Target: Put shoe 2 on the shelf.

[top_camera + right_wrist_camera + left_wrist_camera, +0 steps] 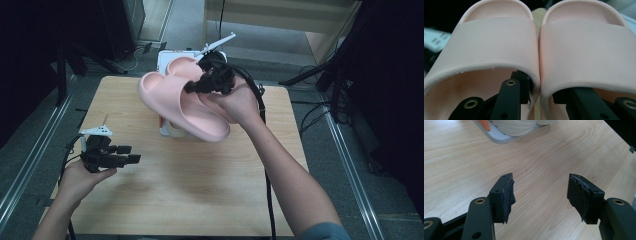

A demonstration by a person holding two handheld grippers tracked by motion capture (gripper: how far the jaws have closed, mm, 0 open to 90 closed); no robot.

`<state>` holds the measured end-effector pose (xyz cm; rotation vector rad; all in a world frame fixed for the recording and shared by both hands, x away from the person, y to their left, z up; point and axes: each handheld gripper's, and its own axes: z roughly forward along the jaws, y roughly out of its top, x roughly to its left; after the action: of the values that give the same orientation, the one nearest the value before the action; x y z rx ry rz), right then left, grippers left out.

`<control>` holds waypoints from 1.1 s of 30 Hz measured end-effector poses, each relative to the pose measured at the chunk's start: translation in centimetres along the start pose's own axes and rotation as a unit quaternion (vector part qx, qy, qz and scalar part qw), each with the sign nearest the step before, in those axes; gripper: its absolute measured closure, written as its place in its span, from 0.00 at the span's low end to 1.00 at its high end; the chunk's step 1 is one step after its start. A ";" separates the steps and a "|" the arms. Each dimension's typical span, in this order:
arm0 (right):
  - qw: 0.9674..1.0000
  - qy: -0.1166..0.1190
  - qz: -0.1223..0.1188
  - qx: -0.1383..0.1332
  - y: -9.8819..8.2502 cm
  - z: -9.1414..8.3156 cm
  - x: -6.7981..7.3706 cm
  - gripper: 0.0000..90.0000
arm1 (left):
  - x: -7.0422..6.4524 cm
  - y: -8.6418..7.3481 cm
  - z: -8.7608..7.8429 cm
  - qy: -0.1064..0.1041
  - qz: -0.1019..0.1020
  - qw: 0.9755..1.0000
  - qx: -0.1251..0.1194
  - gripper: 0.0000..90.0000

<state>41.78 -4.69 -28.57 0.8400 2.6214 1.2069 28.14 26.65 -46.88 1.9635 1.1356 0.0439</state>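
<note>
A pair of pink slide slippers [175, 100] hangs tilted in the air above the far middle of the wooden table [200, 200]. My right gripper [196, 86] is shut on them. In the right gripper view one jaw reaches under the strap of each slipper [499, 45], and the two inner walls are pinched together between the jaws of the right gripper [540, 92]. My left gripper [131, 154] is held low over the table's left side. It stands open [540, 195] over bare wood, with nothing between its pads.
Beneath the raised pair a pale tray [164, 131] holds cream slippers [516, 126] and something orange [485, 124]. A white box [165, 60] stands beyond the table's far edge. Metal rails run along both sides of the table.
</note>
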 end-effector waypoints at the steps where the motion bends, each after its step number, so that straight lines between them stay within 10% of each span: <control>1: 1.000 -0.014 0.008 -0.002 0.4 0.2 -0.4 0.81 | 0.0 0.1 0.1 0.000 0.002 1.000 0.001 0.43; 9: 0.991 -0.107 0.079 0.007 2.8 3.1 -3.9 0.81 | 0.0 0.7 0.7 -0.010 0.011 1.000 0.006 0.43; 16: 0.967 -0.201 0.153 0.020 4.1 6.3 -5.4 0.80 | -0.1 1.1 1.2 -0.018 0.019 1.000 0.010 0.43; 25: 0.946 -0.241 0.215 0.006 4.9 9.5 -6.4 0.80 | -0.4 1.6 1.9 -0.028 0.031 0.999 0.016 0.43; 33: 0.937 -0.248 0.245 -0.006 5.0 10.5 -7.2 0.80 | -0.3 1.6 1.8 -0.031 0.030 0.999 0.013 0.43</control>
<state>53.54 0.94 -32.68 1.6182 2.0553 0.9256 29.85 24.87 -46.82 2.0085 1.0435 -0.0001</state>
